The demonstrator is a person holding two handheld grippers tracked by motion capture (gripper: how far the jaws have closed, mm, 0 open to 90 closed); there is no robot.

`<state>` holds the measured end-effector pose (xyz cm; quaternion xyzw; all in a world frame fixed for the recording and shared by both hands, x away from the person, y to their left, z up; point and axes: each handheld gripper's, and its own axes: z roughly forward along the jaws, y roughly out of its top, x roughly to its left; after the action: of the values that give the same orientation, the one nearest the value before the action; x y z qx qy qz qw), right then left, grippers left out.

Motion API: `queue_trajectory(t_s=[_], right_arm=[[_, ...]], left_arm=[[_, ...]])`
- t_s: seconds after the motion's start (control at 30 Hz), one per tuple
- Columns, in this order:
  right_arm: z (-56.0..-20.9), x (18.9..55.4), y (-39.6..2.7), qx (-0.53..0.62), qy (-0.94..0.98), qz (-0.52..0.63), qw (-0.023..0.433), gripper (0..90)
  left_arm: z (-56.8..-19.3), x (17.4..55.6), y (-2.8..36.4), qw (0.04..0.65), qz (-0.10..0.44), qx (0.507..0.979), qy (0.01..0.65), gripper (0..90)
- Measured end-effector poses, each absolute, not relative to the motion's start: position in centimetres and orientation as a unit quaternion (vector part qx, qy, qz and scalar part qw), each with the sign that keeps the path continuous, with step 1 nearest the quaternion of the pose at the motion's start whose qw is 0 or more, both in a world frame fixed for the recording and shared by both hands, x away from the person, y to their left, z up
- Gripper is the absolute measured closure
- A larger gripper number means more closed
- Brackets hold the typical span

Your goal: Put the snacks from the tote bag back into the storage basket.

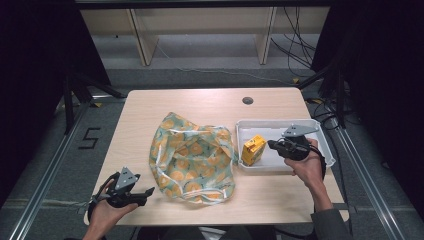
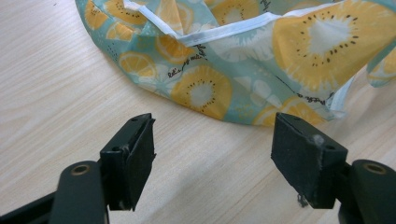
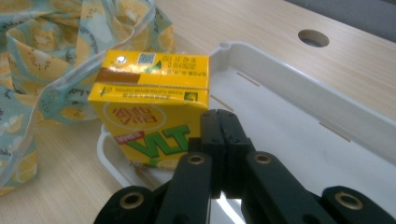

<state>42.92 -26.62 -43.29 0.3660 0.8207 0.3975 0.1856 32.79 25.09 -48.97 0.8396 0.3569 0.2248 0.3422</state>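
A fruit-print cloth bag (image 1: 192,157) lies flat in the middle of the table, its mouth edged in white (image 2: 224,32). A yellow drink carton (image 1: 253,149) stands in the left end of a white tray (image 1: 320,131). My right gripper (image 1: 270,144) hovers in the tray just right of the carton, jaws shut with nothing between them; in the right gripper view its tips (image 3: 220,116) sit right in front of the carton (image 3: 149,107). My left gripper (image 1: 150,191) rests at the table's front left, open and empty (image 2: 212,149), short of the bag's near edge.
A round cable hole (image 1: 247,100) sits in the tabletop behind the tray. Bare wood lies left of the bag and along the back. Shelving legs and cables stand on the floor beyond the table, with dark frame posts at both sides.
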Motion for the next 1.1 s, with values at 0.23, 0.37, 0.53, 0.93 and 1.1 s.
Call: queue_trajectory(t_s=[0.23, 0.37, 0.53, 0.93, 1.1], right_arm=[[-44.1, 41.6, -25.6, 0.352, 0.834, 0.388, 0.170, 90.0], [-44.3, 41.2, -24.6, 0.333, 0.841, 0.397, 0.157, 90.0], [-44.3, 40.9, -23.2, 0.320, 0.846, 0.399, 0.148, 90.0], [-44.3, 41.0, -22.4, 0.325, 0.845, 0.397, 0.147, 90.0], [-44.5, 41.0, -21.9, 0.335, 0.843, 0.396, 0.143, 90.0]], left_arm=[[-48.8, 33.0, 25.3, 0.334, 0.231, 0.849, 0.340, 29.7], [-48.8, 33.0, 25.3, 0.333, 0.232, 0.850, 0.335, 29.7], [-48.8, 33.1, 25.3, 0.333, 0.231, 0.851, 0.335, 29.8], [-49.0, 33.0, 25.1, 0.342, 0.226, 0.843, 0.348, 29.8], [-49.0, 32.8, 25.0, 0.344, 0.224, 0.839, 0.357, 29.8]])
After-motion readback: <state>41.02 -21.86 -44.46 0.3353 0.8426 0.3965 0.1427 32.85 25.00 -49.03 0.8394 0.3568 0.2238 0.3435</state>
